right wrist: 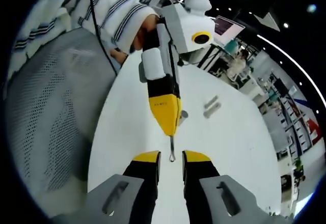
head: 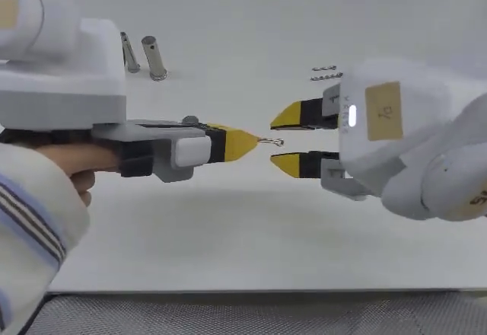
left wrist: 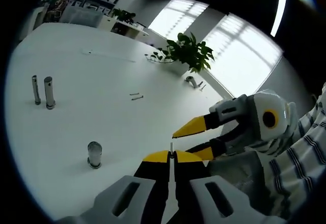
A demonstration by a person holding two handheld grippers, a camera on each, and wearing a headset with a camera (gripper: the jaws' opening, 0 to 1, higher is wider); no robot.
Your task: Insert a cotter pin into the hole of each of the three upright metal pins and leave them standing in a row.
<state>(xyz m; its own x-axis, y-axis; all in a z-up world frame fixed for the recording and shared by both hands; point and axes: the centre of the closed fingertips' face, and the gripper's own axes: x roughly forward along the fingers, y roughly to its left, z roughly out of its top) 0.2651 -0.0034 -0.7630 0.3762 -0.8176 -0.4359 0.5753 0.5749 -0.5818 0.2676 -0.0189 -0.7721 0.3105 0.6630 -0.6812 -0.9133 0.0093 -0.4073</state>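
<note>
My left gripper (head: 245,143) is shut on a thin cotter pin (head: 271,142), whose looped end sticks out past the yellow tips toward my right gripper (head: 284,138). The right gripper is open, its jaws above and below the pin's loop without touching it. In the right gripper view the cotter pin (right wrist: 172,150) reaches just between my open right gripper (right wrist: 172,159). In the left gripper view the pin (left wrist: 172,147) rises from the shut left gripper (left wrist: 172,156). Two metal pins (left wrist: 50,92) stand upright together at the far left, and a third metal pin (left wrist: 94,154) stands nearer.
Two loose cotter pins (head: 325,73) lie on the white table (head: 228,228) beyond the right gripper. The two far metal pins (head: 154,57) stand behind the left gripper. A striped sleeve (head: 30,221) shows at lower left. The table's front edge (head: 228,291) runs near the bottom.
</note>
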